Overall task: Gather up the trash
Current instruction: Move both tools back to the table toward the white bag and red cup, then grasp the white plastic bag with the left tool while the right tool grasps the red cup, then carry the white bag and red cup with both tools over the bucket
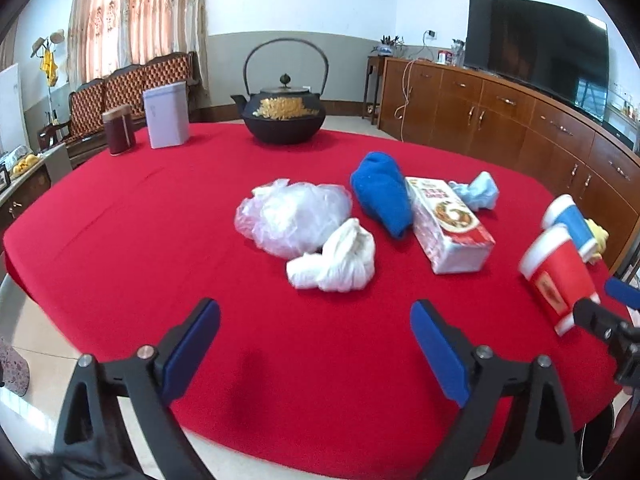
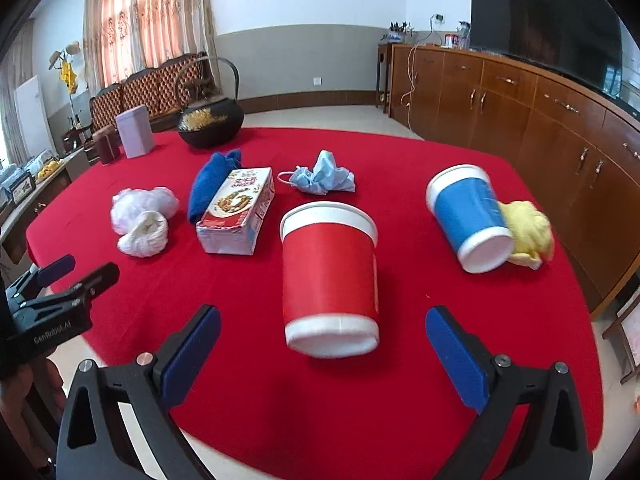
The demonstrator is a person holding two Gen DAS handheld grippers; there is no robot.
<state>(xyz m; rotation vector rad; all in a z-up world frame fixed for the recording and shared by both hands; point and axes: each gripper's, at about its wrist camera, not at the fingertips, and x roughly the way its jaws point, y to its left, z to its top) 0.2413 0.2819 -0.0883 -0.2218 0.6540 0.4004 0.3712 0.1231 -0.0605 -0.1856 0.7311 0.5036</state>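
Note:
On the red tablecloth (image 1: 160, 240) lies trash: a clear plastic bag (image 1: 292, 216), a white tissue wad (image 1: 334, 260), a blue cloth (image 1: 382, 192), a printed carton (image 1: 448, 228) and a light blue mask (image 1: 478, 190). My left gripper (image 1: 314, 312) is open and empty, just short of the tissue wad. A red cup (image 2: 330, 276) lies on its side, its base between the open fingers of my right gripper (image 2: 323, 314), untouched by the pads. Further right, a tipped blue cup (image 2: 468, 220) rests against a yellow wad (image 2: 528, 232).
A black iron teapot (image 1: 284, 116), a pale tin (image 1: 166, 114) and a brown jar (image 1: 119, 130) stand at the table's far edge. A wooden sideboard (image 2: 520, 112) with a television (image 2: 544, 28) runs along the right. The table's near edge is under both grippers.

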